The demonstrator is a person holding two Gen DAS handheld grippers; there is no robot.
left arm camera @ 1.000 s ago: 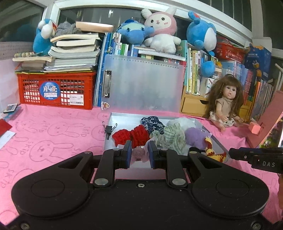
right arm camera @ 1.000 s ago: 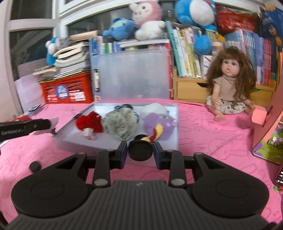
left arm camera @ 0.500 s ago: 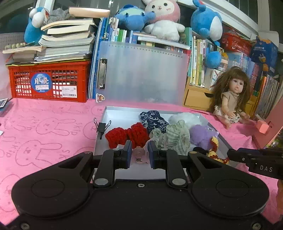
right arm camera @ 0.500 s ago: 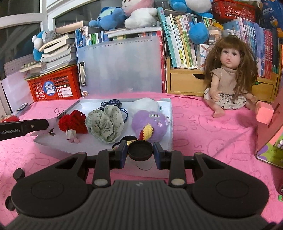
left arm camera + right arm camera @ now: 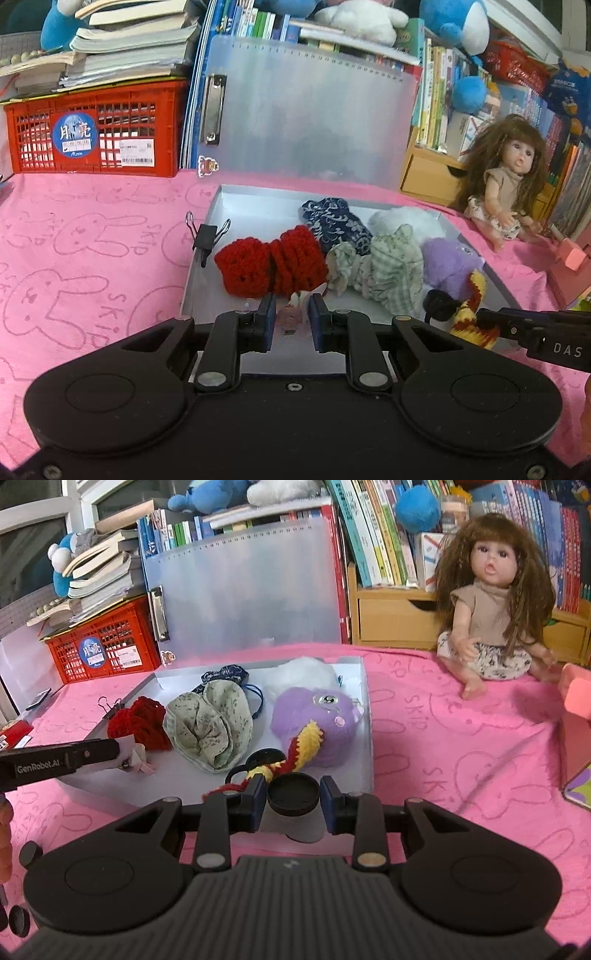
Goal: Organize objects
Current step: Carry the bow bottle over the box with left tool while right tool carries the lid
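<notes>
A shallow grey tray (image 5: 221, 206) on the pink cloth holds a red crochet bow (image 5: 271, 266), a blue patterned scrunchie (image 5: 334, 223), a green checked scrunchie (image 5: 376, 269), white fluff (image 5: 402, 219) and a purple plush (image 5: 448, 266). Over the tray's near edge, my left gripper (image 5: 291, 314) is closing on a small pale pink bow (image 5: 290, 319) between its pads. My right gripper (image 5: 293, 794) is shut on a round black lid (image 5: 293, 792) at the tray's near right corner. A second black disc (image 5: 264, 758) and a yellow-red crochet strap (image 5: 303, 744) lie just beyond it.
A black binder clip (image 5: 205, 236) sits on the tray's left rim. A frosted clipboard (image 5: 306, 110) stands behind the tray, a red crate (image 5: 92, 136) with books to its left. A doll (image 5: 491, 609) sits at the right, a pink block (image 5: 576, 694) beside it.
Both grippers have moved forward and down towards the tray, which now fills more of each view. Each keeps its thing between the pads.
</notes>
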